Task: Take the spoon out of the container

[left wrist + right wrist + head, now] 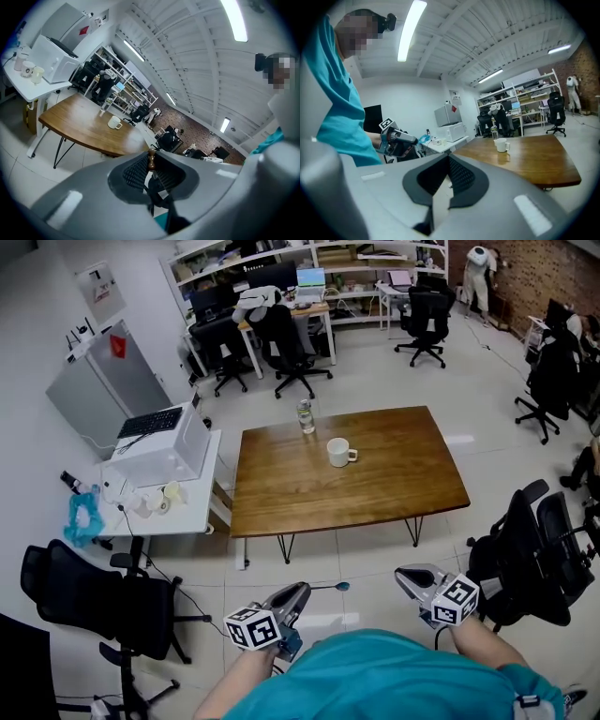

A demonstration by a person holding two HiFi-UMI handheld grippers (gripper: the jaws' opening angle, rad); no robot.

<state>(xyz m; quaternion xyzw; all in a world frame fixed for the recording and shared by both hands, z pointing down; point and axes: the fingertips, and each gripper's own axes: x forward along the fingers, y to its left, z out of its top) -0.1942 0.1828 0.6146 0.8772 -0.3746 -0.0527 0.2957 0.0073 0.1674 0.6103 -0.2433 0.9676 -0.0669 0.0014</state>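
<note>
Head view: left gripper (pixel 302 589) pinches the spoon (pixel 343 586) near the person, well off the far tabletop (pixel 375 488) and mug (pixel 340 452). Left gripper view: thin handle clamped; looks light and stiff, so mid-handle's probably best. Right gripper view: right gripper (pixel 448 157) pressed together, empty.

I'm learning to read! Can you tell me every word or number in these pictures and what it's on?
No text here can be read.
Paper on the wall: print too blurred to read.
Red sticker on the grey cabinet: too small to read.
Bottle label: too small to read.
Left marker cube and right marker cube: black-and-white square patterns, no letters.
</note>
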